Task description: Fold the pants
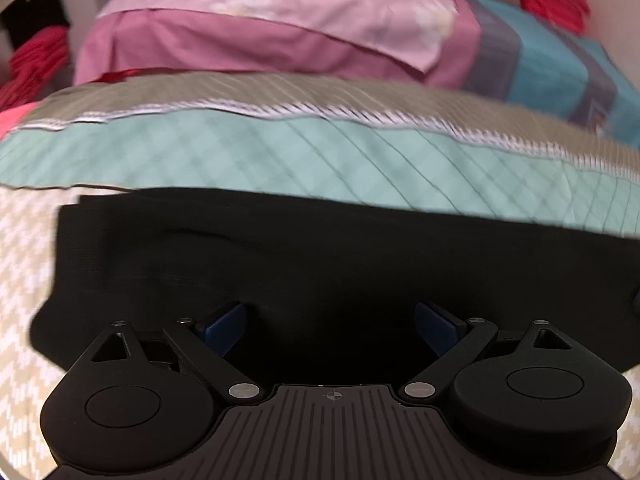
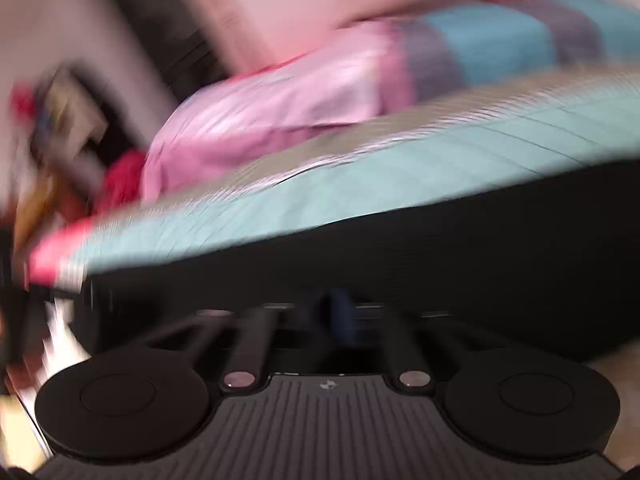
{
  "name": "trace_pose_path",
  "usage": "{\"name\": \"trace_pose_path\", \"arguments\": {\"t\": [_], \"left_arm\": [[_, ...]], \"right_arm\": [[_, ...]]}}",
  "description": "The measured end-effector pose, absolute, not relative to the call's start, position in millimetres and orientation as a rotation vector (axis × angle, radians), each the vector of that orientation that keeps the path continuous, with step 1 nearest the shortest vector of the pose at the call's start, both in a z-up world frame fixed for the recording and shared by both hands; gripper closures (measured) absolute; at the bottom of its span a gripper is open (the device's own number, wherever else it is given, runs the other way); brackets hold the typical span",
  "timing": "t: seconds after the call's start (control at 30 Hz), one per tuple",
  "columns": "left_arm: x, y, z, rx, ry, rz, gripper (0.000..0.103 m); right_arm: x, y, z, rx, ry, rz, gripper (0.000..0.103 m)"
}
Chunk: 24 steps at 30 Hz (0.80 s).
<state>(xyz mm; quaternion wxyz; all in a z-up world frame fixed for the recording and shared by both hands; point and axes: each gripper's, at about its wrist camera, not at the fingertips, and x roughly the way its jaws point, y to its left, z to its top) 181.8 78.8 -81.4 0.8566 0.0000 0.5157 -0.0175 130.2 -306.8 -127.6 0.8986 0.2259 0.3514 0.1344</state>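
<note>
My left gripper point(image 1: 330, 322) stands released, its blue pads point(image 1: 226, 320) spread wide just over the near edge of the black pants point(image 1: 320, 248), which lie straight ahead on the bedspread point(image 1: 24, 280) with their long axis running crosswise to my fingers. My right gripper point(image 2: 334, 312) looks clenched, probably on that same dark cloth, though the blur there leaves me unsure. Beyond the pants lies the teal quilt point(image 1: 280, 148), so I judge the left is the free one, poised nearest for the coming pinch.
</note>
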Motion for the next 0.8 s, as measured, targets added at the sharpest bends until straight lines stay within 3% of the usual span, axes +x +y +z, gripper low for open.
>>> {"name": "trace_pose_path", "arguments": {"t": [0.1,0.13,0.17,0.23,0.3,0.37,0.47,0.63,0.8], "left_arm": [[188.0,69.4,-99.1,0.037,1.103,-0.019,0.0],[188.6,70.0,-100.7,0.034,1.102,-0.015,0.0],[188.7,69.8,-100.2,0.034,1.106,-0.014,0.0],[189.0,70.7,-100.0,0.036,1.116,-0.018,0.0],[190.6,71.1,-100.0,0.035,1.125,-0.017,0.0],[193.1,70.3,-100.4,0.033,1.135,-0.009,0.0],[195.5,68.4,-100.9,0.036,1.138,0.002,0.0],[192.9,66.9,-101.0,0.037,1.125,0.01,0.0],[189.6,66.3,-101.6,0.041,1.111,0.017,0.0]], "right_arm": [[120.5,-362.0,-117.4,0.539,0.645,-0.01,0.099],[114.2,-375.6,-110.5,0.535,0.619,-0.07,0.087],[106.7,-385.8,-105.5,0.531,0.592,-0.11,0.062],[83.3,-404.9,-95.5,0.551,0.543,-0.206,0.036],[58.2,-421.9,-90.5,0.624,0.519,-0.275,0.035],[33.8,-439.5,-97.4,0.762,0.514,-0.321,0.027],[22.7,-461.6,-124.4,0.955,0.567,-0.311,0.026],[55.3,-470.2,-133.5,0.878,0.528,-0.23,0.016],[79.7,-472.0,-133.0,0.849,0.476,-0.207,0.015]]}}
